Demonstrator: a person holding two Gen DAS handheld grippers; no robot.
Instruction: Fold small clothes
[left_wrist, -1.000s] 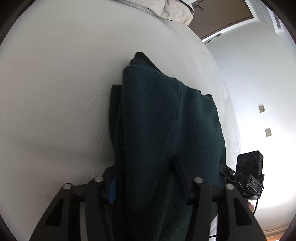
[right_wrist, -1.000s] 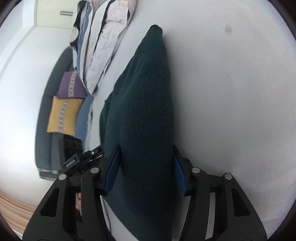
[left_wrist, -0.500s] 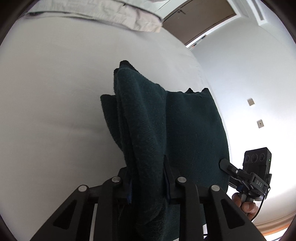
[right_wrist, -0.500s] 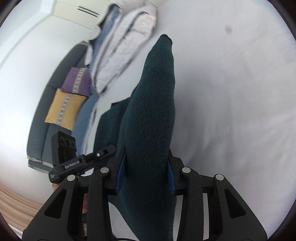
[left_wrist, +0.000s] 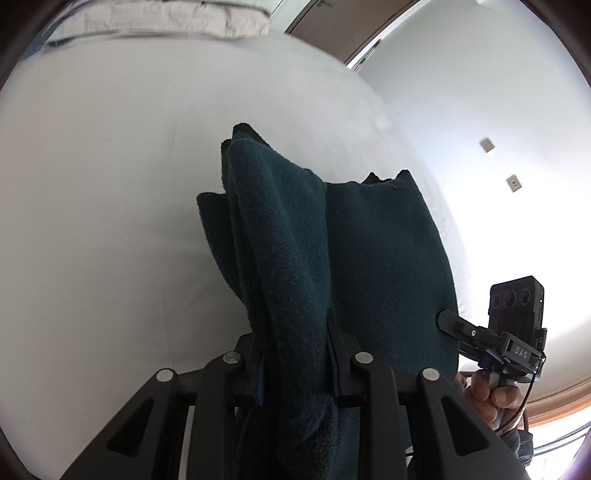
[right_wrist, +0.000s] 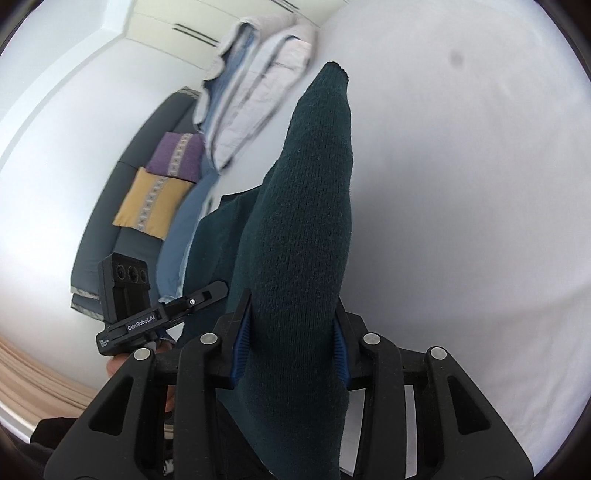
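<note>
A: Change since the earlier frames: both tongs have been closing on the dark green garment (left_wrist: 332, 258), which now hangs bunched above the white bed (left_wrist: 110, 221) rather than lying wide between the jaws.

B: Entries, left to right?

A: Left gripper (left_wrist: 295, 354): clenched on a thick fold, left of the garment's flat panel. Right gripper (right_wrist: 291, 347): clenched on the other edge. The striped cushions (right_wrist: 159, 195) sit far left of the garment.

B: Progress?

A: Judged midway: partly doubled, lifted; laying flat and the final fold remain.
</note>
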